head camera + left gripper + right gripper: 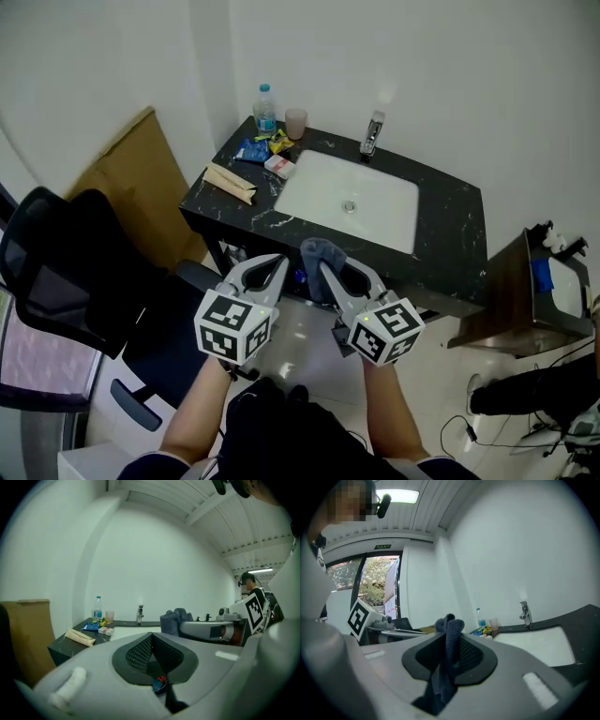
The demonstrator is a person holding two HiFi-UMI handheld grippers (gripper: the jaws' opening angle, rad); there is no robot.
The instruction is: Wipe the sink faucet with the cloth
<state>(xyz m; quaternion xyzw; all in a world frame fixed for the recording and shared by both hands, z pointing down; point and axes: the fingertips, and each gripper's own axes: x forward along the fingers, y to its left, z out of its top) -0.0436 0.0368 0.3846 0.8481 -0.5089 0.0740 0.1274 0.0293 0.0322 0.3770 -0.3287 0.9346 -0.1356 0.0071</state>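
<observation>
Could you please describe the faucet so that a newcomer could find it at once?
Find the black marble counter against the white wall, with a white basin in it. The faucet stands behind the basin: the only chrome piece, well clear of the bottle and cup in the back left corner.

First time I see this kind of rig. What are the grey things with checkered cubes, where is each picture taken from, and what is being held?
No robot here: a person holds a two-jaw gripper in each hand; the marker cubes are part of them. The head view comes from a camera on the person's head, looking down. The other two ride on the grippers, looking along their jaws. The left gripper is shut and empty. The right gripper is shut on a dark blue cloth. Ahead is a black counter with a white sink and a faucet; a bottle, a cup and packets stand at its left end.
</observation>
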